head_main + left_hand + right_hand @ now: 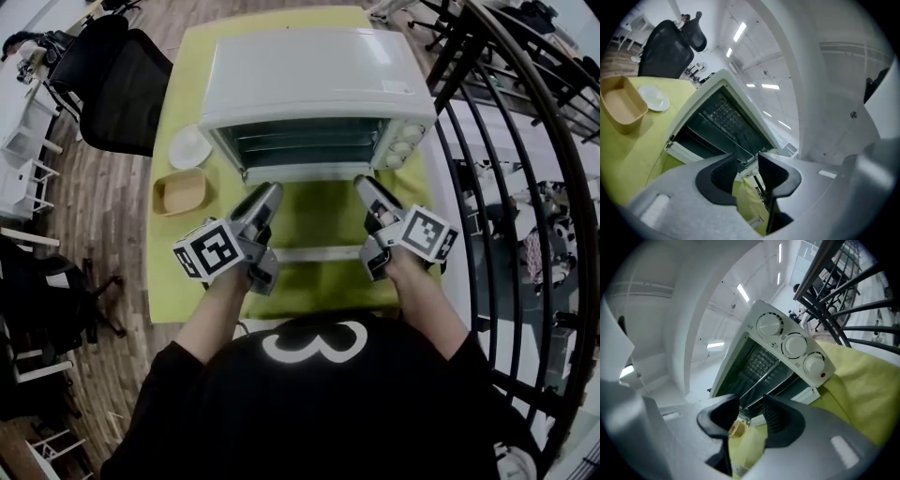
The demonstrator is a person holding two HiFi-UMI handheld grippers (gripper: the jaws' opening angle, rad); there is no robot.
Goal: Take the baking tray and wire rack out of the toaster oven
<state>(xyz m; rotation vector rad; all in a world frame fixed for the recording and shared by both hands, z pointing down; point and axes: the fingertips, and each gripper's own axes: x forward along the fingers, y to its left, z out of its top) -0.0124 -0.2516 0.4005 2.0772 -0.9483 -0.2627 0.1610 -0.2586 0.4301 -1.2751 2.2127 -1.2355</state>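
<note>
A white toaster oven (314, 80) stands on a yellow-green cloth with its glass door (314, 217) folded down flat towards me, the white handle (314, 253) nearest. Inside the dark cavity I see the bars of a wire rack (302, 147); the baking tray I cannot make out separately. The left gripper (270, 193) and right gripper (366, 184) hover over the lowered door, both pointing at the opening. In the left gripper view the left gripper (746, 164) stands open with nothing between its jaws, short of the oven (717, 117). The right gripper (750, 411) is likewise open, the rack (761, 366) ahead of it.
A white dish (190, 147) and a tan container (183, 191) sit on the cloth left of the oven. A black office chair (122, 84) stands beyond the table's left edge. A black metal railing (506, 141) runs close along the right side.
</note>
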